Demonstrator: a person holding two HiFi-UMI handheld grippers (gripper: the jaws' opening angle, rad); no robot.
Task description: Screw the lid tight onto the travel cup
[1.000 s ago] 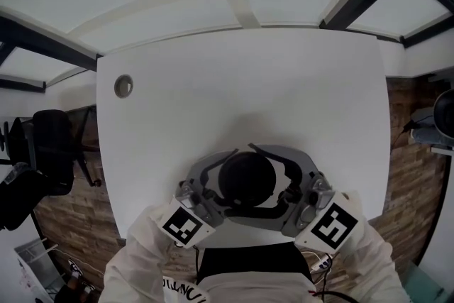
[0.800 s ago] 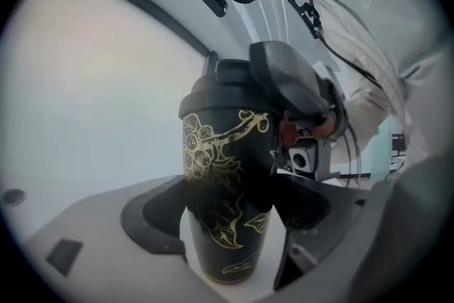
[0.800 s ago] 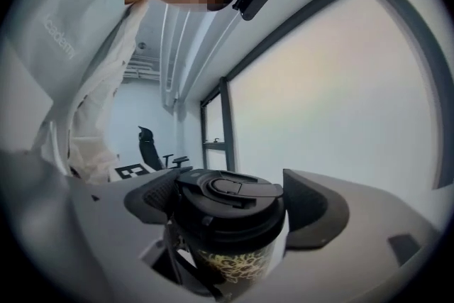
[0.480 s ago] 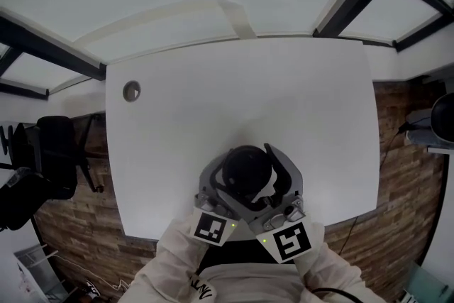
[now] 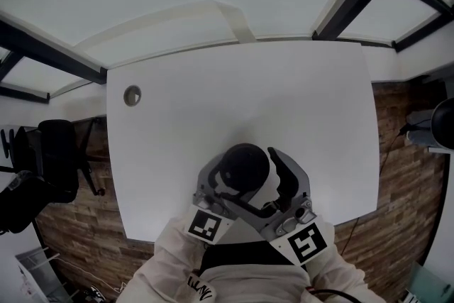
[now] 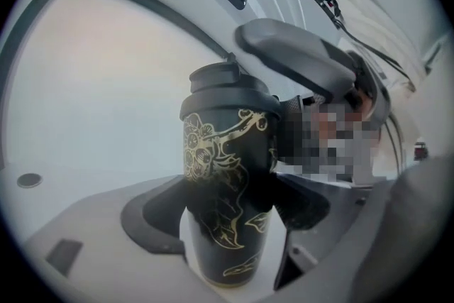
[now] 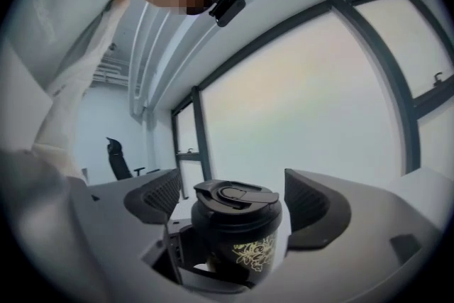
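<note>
The left gripper [image 6: 228,213] pinches the black, gold-patterned travel cup [image 6: 225,152] by its body; the cup stands upright between the pads, which press on both its sides. The right gripper [image 7: 233,196] is spread, its jaws flanking the black lid [image 7: 235,204] on top of the cup, a slim gap at each side.

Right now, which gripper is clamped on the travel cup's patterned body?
The left gripper: its jaws press both sides of the travel cup on its gold-patterned body. The right gripper sits higher, its jaws flanking the lid with slim gaps showing.
</note>
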